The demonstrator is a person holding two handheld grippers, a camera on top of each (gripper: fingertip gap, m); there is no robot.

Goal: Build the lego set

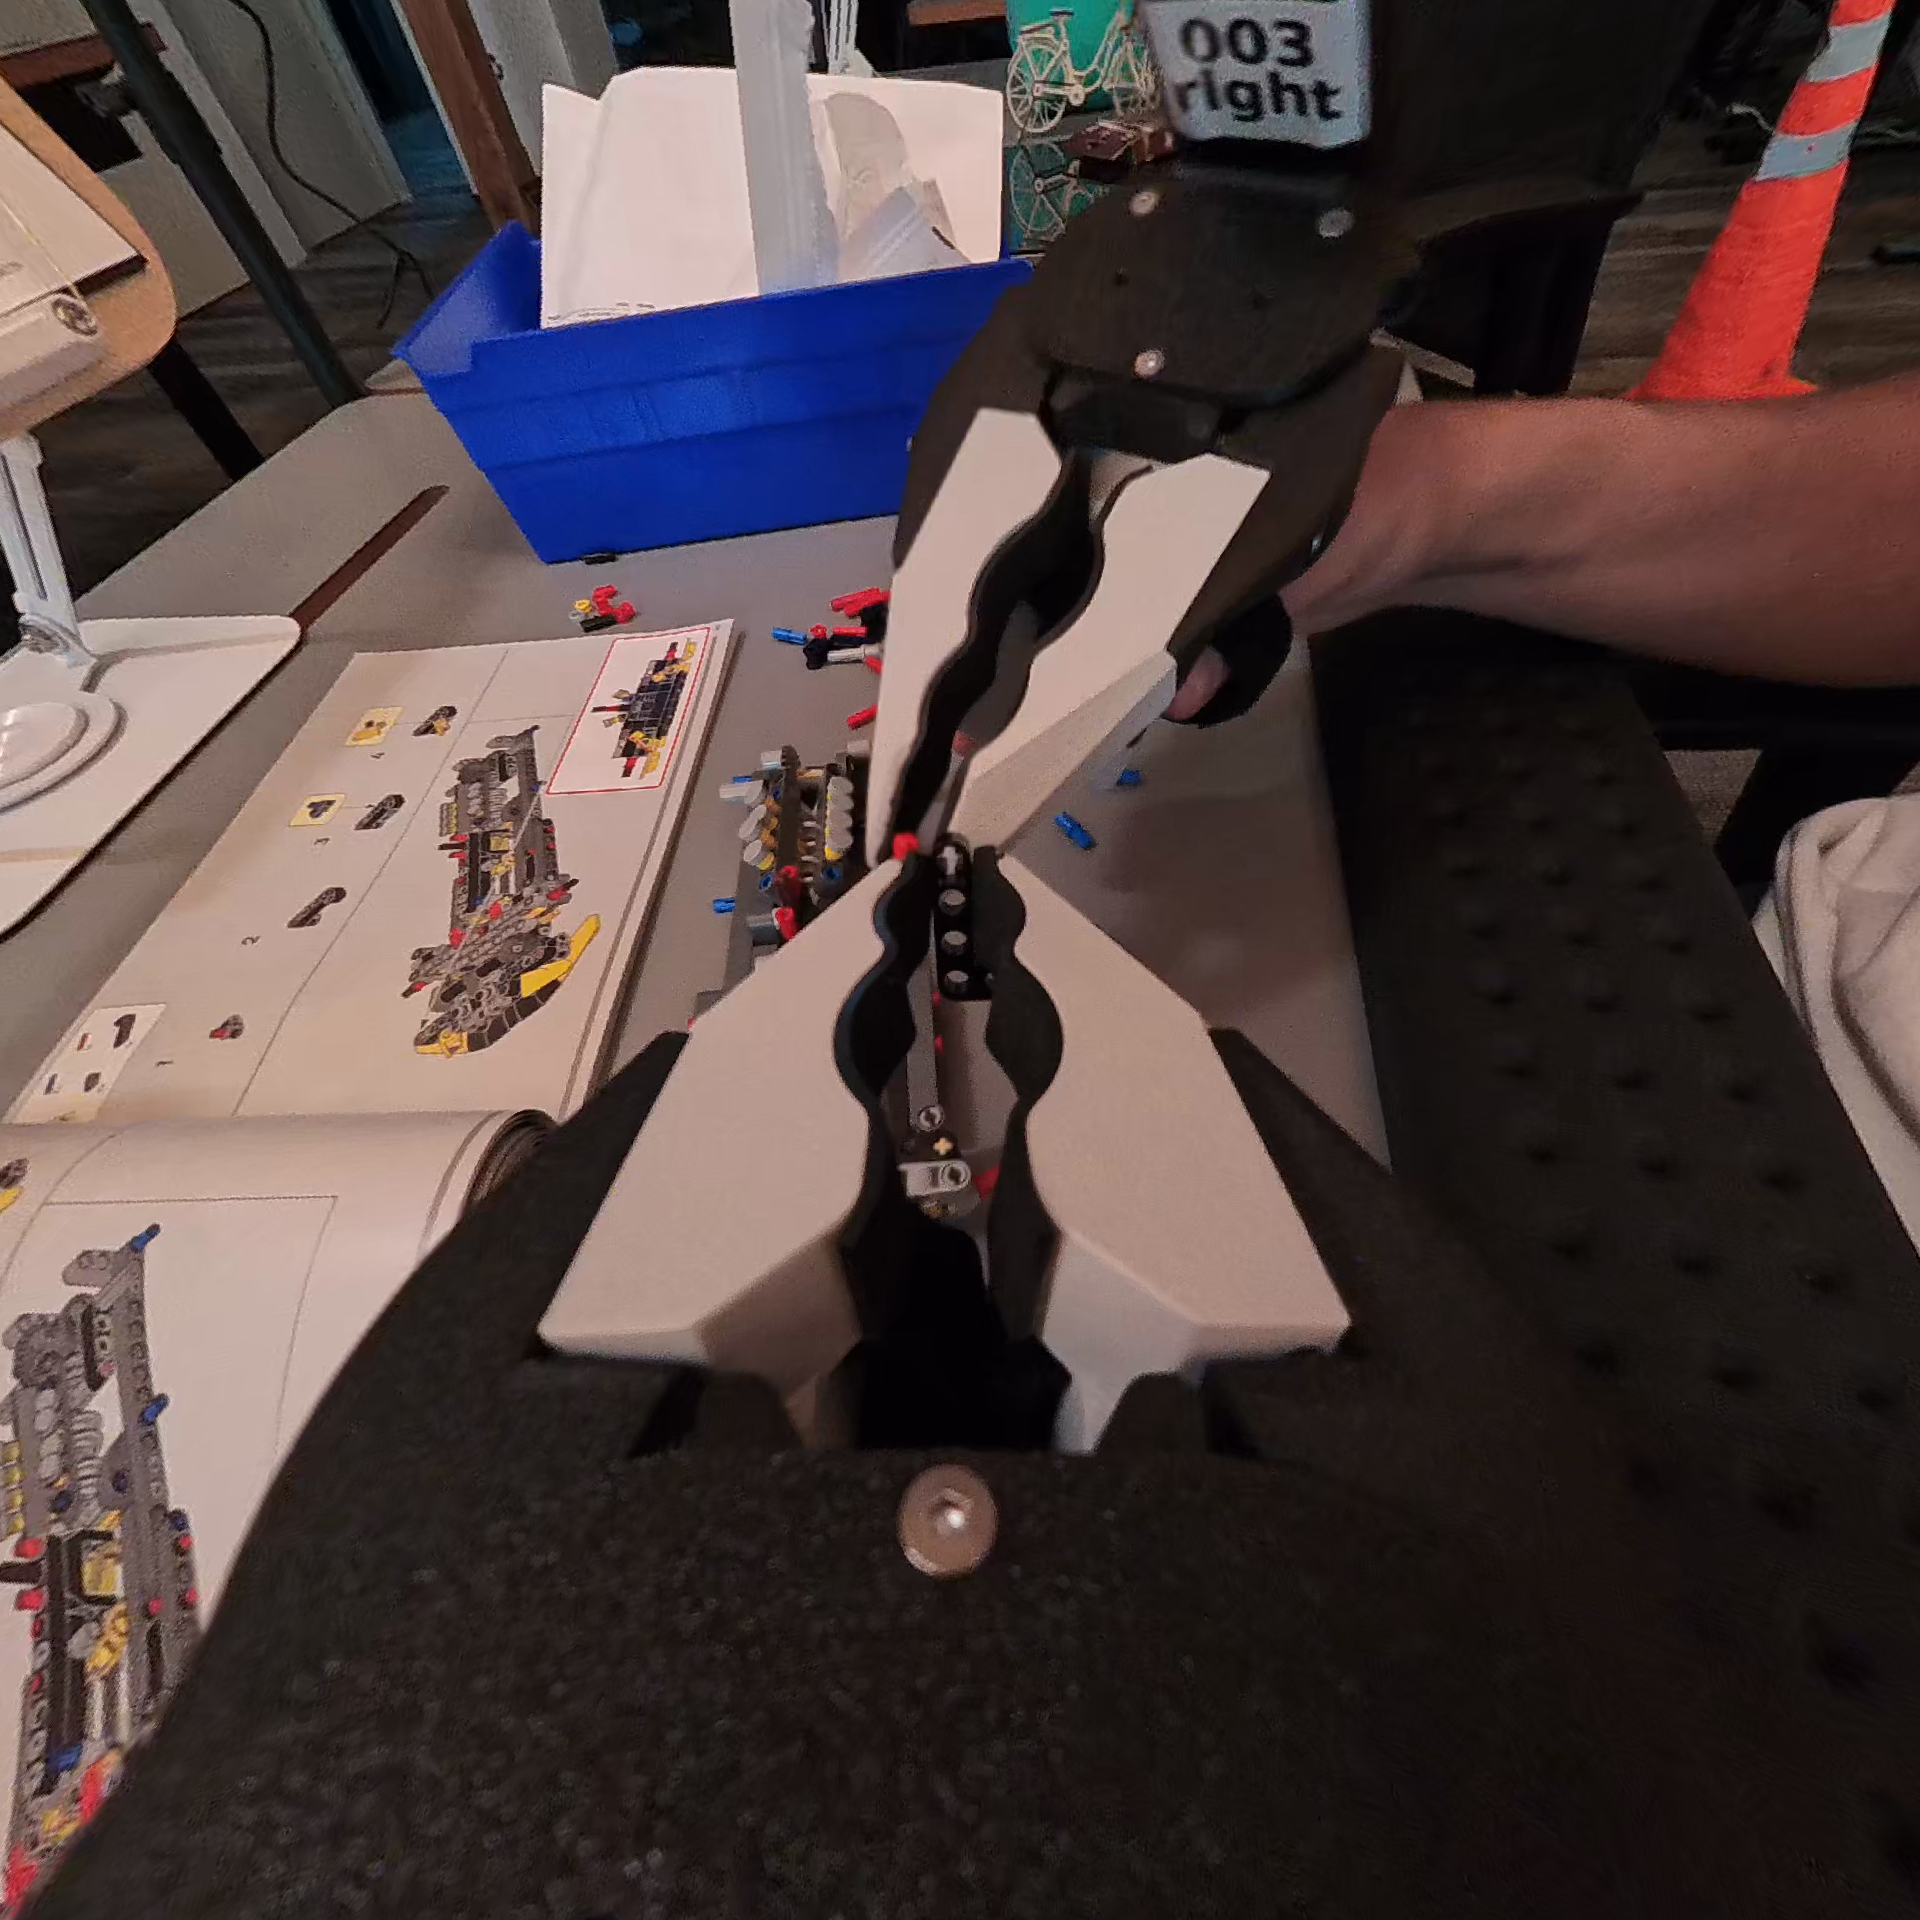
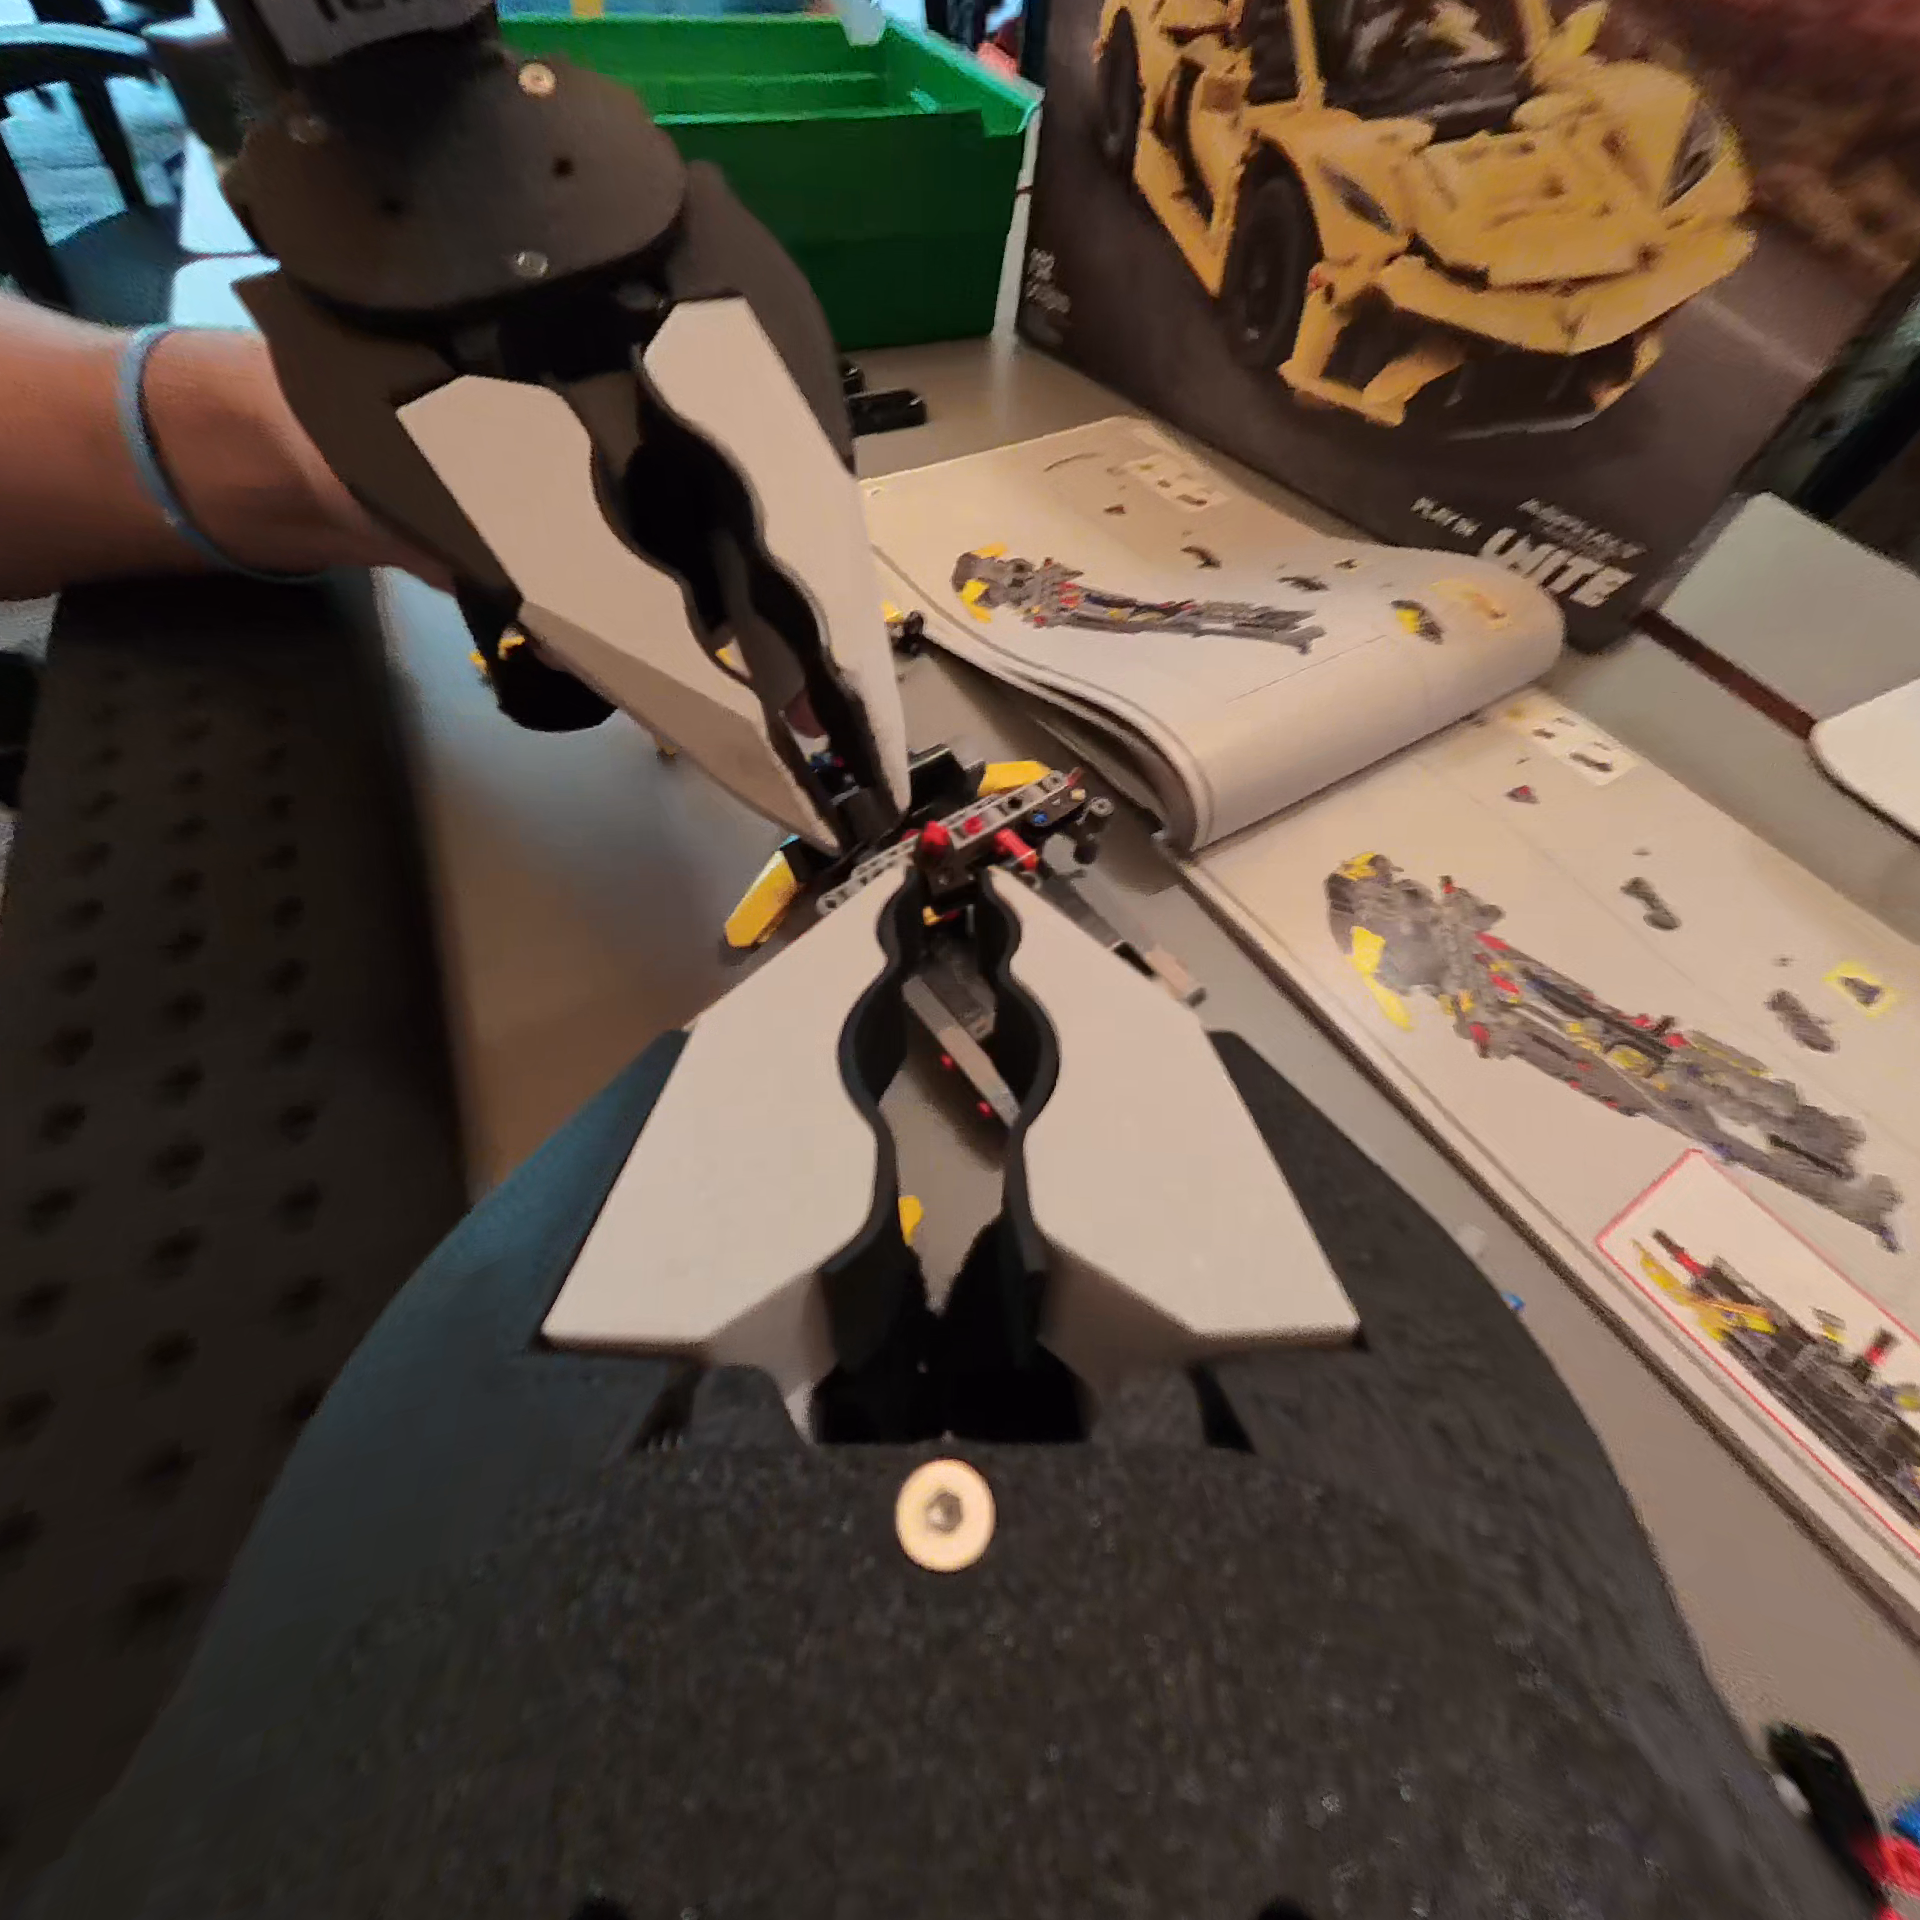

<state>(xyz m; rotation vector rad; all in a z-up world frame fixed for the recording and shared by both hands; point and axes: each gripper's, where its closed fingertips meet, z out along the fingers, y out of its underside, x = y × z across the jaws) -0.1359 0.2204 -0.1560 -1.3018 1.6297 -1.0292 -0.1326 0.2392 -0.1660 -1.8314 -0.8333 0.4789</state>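
Grey table (image 1: 436,561) holds a blue bin (image 1: 665,416) stuffed with white paper (image 1: 665,187), while the left gripper (image 1: 951,862) pinches a black holed beam (image 1: 956,925) and the right gripper (image 2: 951,868), nearly closed, nips a red pin (image 2: 933,837).

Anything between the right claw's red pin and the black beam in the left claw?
Nothing visible. The red pin in the right claw sits right at the top end of the black beam clamped in the left claw.

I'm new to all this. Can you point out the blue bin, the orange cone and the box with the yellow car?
Blue bin (image 1: 696,436), left wrist view, front wall.
Orange cone (image 1: 1766,239), left wrist view, middle of its body.
Box (image 2: 1455,208), right wrist view, printed front face.
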